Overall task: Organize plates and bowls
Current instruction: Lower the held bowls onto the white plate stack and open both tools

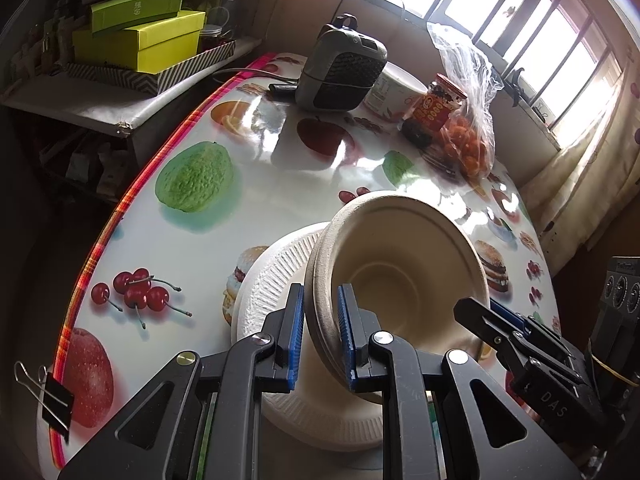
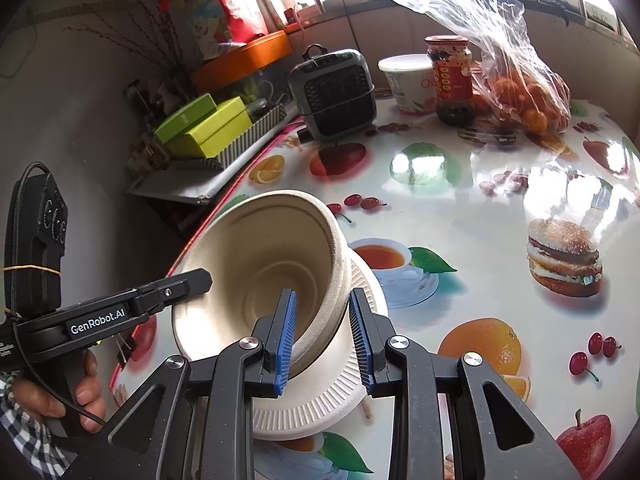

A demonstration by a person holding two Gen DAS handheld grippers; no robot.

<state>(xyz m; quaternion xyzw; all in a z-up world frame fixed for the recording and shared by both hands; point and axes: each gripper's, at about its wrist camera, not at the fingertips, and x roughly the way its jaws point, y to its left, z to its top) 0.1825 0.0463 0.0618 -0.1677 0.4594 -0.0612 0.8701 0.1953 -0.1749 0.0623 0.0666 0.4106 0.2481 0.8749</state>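
Note:
Two or three nested beige paper bowls [image 1: 404,256] are tilted over a white ribbed paper plate [image 1: 268,284] on the fruit-print table. My left gripper [image 1: 320,328] is shut on the bowls' rim, one blue pad on each side. My right gripper [image 2: 322,340] straddles the opposite rim of the bowls [image 2: 260,256], its jaws slightly apart around it; the left pad touches the inside and the right pad stands just off the outside. The plate [image 2: 320,404] lies under the bowls. Each gripper shows in the other's view: the right gripper [image 1: 480,316] and the left gripper [image 2: 196,280].
At the far side of the table stand a small grey heater [image 1: 340,68], a white tub [image 1: 396,88], a red-labelled jar [image 1: 432,112] and a plastic bag of oranges [image 1: 468,144]. Green boxes [image 1: 136,36] sit on a shelf left of the table. A binder clip [image 1: 52,396] grips the table edge.

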